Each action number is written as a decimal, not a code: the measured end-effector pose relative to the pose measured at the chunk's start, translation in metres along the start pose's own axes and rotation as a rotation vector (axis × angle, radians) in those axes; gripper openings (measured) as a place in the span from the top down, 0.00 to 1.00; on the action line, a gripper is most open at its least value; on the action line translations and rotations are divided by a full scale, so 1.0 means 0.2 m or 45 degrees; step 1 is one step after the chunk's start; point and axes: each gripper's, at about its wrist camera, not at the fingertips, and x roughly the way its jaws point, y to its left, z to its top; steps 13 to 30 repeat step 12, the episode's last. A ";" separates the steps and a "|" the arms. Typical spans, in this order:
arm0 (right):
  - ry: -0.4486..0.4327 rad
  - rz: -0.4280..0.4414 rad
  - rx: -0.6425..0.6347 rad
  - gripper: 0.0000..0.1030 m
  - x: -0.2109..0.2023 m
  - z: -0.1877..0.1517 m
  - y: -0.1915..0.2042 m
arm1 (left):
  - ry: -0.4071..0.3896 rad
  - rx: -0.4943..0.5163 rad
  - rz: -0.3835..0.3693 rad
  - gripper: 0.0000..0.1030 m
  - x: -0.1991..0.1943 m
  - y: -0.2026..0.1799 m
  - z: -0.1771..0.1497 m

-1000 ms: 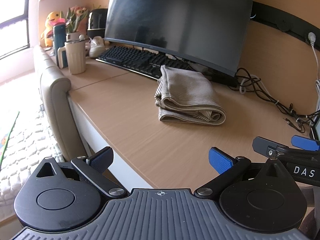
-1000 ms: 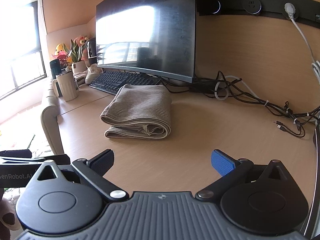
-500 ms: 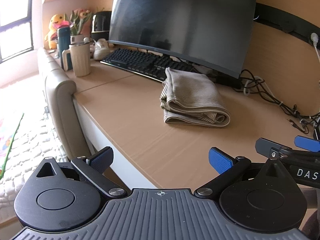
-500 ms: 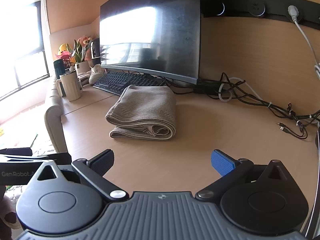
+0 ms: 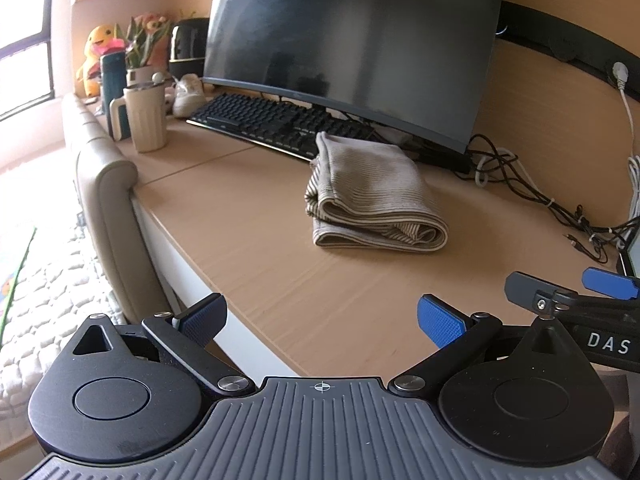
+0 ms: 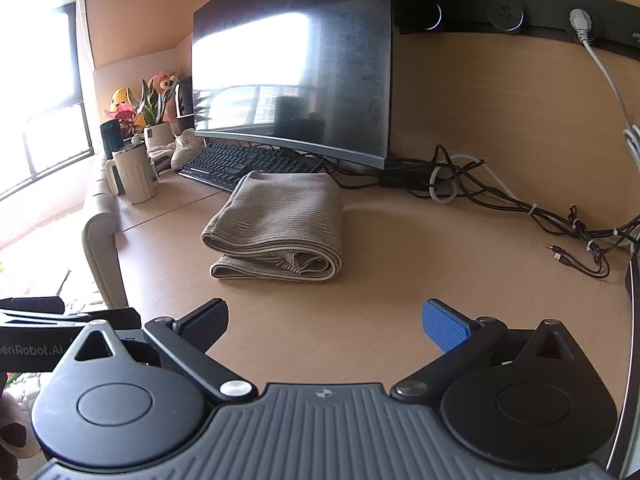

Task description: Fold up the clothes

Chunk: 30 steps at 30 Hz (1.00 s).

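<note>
Wood surface (image 5: 248, 216): folded cloth (image 5: 372, 196) at 12 o'clock, monitor (image 5: 352, 40) behind. Both grippers' fingers spread, empty: left (image 5: 320, 316), right (image 6: 326, 320).

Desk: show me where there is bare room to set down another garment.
Free: the wooden desk between the folded beige ribbed garment and the open hand-held grippers, left and right; also right of the garment, short of the black cables. Crowded: the black keyboard, cream ribbed mug and plants behind.
</note>
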 end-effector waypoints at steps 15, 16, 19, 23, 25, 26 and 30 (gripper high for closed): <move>-0.002 -0.011 0.025 0.00 -0.02 0.01 0.00 | -0.004 0.001 -0.041 0.00 0.03 0.01 0.01; -0.002 -0.011 0.025 0.00 -0.02 0.01 0.00 | -0.004 0.001 -0.041 0.00 0.03 0.01 0.01; -0.002 -0.011 0.025 0.00 -0.02 0.01 0.00 | -0.004 0.001 -0.041 0.00 0.03 0.01 0.01; -0.002 -0.011 0.025 0.00 -0.02 0.01 0.00 | -0.004 0.001 -0.041 0.00 0.03 0.01 0.01; -0.002 -0.011 0.025 0.00 -0.02 0.01 0.00 | -0.004 0.001 -0.041 0.00 0.03 0.01 0.01; -0.002 -0.011 0.025 0.00 -0.02 0.01 0.00 | -0.004 0.001 -0.041 0.00 0.03 0.01 0.01; -0.002 -0.011 0.025 0.00 -0.02 0.01 0.00 | -0.004 0.001 -0.041 0.00 0.03 0.01 0.01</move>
